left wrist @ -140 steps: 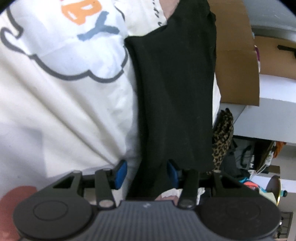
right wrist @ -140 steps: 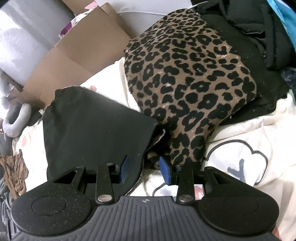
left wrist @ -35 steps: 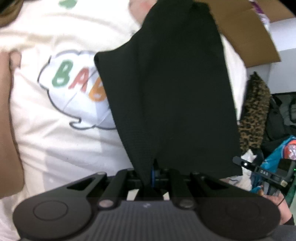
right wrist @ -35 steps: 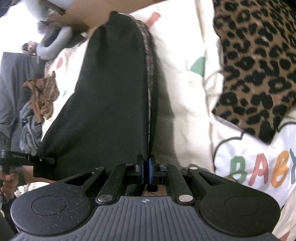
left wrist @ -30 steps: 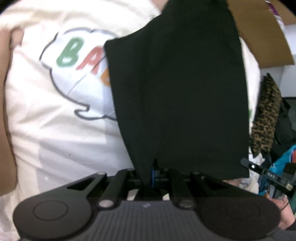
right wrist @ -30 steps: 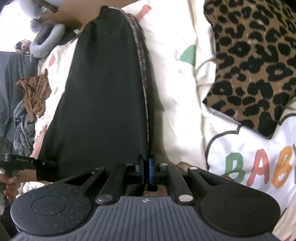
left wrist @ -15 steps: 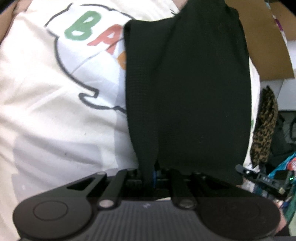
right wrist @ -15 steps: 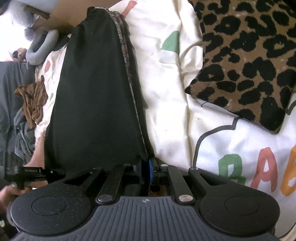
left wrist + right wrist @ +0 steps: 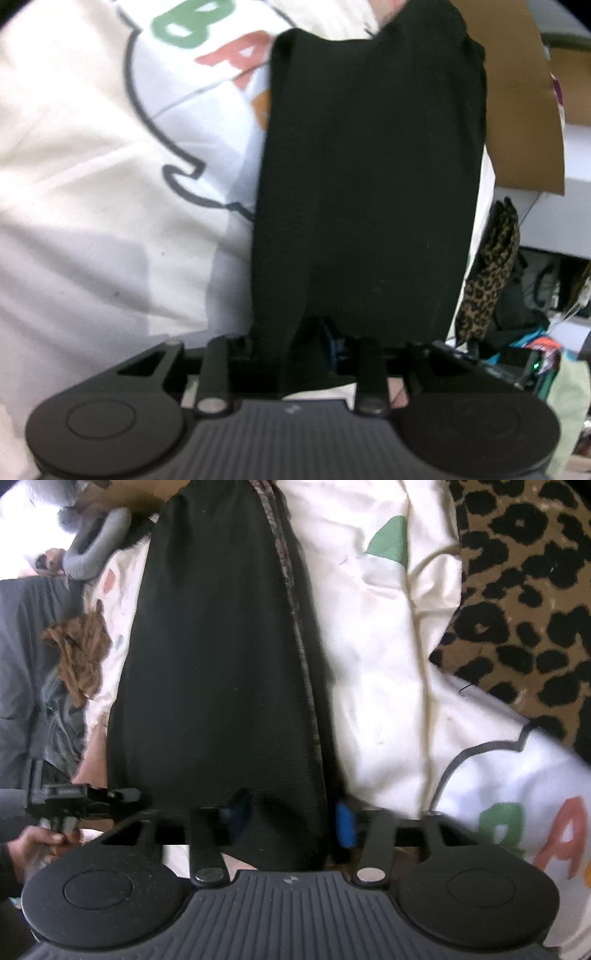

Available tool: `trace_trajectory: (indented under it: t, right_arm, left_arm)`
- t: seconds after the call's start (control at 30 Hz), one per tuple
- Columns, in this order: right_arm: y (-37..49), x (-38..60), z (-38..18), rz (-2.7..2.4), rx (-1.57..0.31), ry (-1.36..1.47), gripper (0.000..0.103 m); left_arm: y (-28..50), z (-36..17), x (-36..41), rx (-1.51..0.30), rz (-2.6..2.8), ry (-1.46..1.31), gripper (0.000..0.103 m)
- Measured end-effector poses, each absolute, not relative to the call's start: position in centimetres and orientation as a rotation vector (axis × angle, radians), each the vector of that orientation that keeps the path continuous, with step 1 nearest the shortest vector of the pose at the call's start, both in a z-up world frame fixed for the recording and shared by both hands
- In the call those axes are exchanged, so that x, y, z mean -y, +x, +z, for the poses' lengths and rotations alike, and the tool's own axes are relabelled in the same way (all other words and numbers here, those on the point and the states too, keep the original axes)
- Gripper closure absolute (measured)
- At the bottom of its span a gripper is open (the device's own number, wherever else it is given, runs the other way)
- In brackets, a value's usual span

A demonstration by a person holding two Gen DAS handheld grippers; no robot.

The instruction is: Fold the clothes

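Left wrist view: the black garment [image 9: 369, 184] lies folded on the cream printed bedsheet [image 9: 92, 166], its long axis running straight away from the left gripper [image 9: 306, 343] toward the cardboard [image 9: 517, 110] at the far end. Its near edge drapes into the gap of the jaws, which are opening; the cloth hides the pads, so whether any pressure remains on it cannot be told here. Right wrist view: the same garment [image 9: 221, 646] stretches away from the right gripper [image 9: 291, 816] along the same axis, its patterned hem [image 9: 291, 590] on the right side facing the leopard-print garment [image 9: 524, 590], which lies well apart across bare sheet [image 9: 388, 664]. The blue pads [image 9: 345, 823] stand apart with the near edge between them, not visibly pinched; this grip reads as released. The left gripper [image 9: 85, 797], carried by a hand [image 9: 40, 843], sits at the garment's other near corner. Judged from this layout, each gripper is nearest its own corner of the same short edge, so any further fold would run along the long axis, away from both tools.
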State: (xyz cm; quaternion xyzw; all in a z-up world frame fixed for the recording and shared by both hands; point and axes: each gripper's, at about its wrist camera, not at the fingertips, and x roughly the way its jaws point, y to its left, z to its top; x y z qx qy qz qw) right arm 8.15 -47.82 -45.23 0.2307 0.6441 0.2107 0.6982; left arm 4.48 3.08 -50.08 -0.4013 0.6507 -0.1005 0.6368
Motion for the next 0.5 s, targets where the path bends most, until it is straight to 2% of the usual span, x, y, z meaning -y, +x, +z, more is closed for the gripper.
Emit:
trace_trajectory:
  t: [0.1,0.17,0.37,0.5]
  right_arm:
    - [8.1,48.8,-45.3,0.443,-1.456,0.530,0.096]
    - [7.9,49.0,-45.2,0.437,-1.461,0.535,0.098]
    - [7.9,48.4,-44.0,0.437,-1.457,0.474,0.099]
    - [7.9,48.3,-43.3,0.457,-1.456,0.459,0.100]
  left_arm:
    - [3.9,-50.1,-3.0,-1.483,-0.235,-0.904,0.077]
    - [3.5,-50.2,-3.0,-1.478,-0.225,-0.914,0.086]
    - [2.8,-50.1,-2.1,-1.490,-0.212,-0.898,0.096]
    - [2.6,-49.3,-1.3,-1.520,-0.223,-0.869,0.097]
